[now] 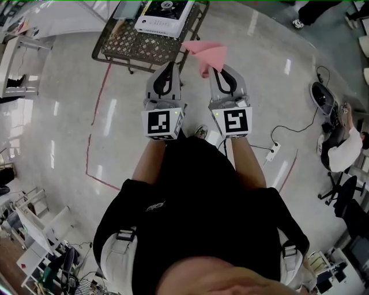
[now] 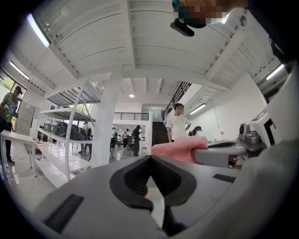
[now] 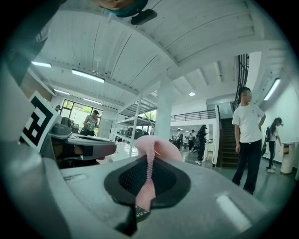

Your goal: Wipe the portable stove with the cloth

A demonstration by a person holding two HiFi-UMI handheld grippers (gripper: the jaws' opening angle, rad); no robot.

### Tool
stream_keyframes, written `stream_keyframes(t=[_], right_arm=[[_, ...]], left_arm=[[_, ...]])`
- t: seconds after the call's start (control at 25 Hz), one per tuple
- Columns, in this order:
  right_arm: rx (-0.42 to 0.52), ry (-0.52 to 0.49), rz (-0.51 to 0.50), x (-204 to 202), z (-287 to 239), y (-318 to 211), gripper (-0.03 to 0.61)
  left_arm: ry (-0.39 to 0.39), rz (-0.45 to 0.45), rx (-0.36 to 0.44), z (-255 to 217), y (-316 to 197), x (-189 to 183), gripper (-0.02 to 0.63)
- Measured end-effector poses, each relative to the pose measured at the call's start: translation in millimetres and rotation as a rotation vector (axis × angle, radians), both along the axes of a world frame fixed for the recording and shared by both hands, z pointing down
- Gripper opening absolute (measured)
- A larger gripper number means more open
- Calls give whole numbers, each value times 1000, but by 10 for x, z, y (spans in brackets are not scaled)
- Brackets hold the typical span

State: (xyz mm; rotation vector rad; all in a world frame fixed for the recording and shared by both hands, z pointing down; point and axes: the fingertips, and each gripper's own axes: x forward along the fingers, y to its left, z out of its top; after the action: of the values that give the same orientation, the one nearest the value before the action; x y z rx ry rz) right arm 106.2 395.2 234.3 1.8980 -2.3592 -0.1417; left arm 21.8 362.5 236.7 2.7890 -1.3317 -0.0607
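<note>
The left gripper (image 1: 168, 66) is held up on the near side of the stove (image 1: 164, 17), well short of it, with its jaws pressed together and nothing between them. The white stove sits on a dark mesh counter (image 1: 118, 43). Just right of the left gripper, and equally short of the stove, the right gripper (image 1: 220, 70) is clamped on the pink cloth (image 1: 206, 53). The cloth bunches above the gripper's tips and points toward the stove's near right corner, clear of it. Farther off, a person in a white shirt (image 3: 247, 133) stands.
</note>
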Motion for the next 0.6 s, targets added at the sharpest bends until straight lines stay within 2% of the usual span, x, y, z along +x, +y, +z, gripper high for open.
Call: stream_keyframes(t=[0.24, 0.6], right_arm=[[-11, -9, -34, 101, 40, -50, 6], [-53, 4, -78, 199, 243, -526, 6]], left_arm=[[-26, -19, -10, 48, -60, 95, -2], [-19, -48, -38, 212, -619, 227, -2]])
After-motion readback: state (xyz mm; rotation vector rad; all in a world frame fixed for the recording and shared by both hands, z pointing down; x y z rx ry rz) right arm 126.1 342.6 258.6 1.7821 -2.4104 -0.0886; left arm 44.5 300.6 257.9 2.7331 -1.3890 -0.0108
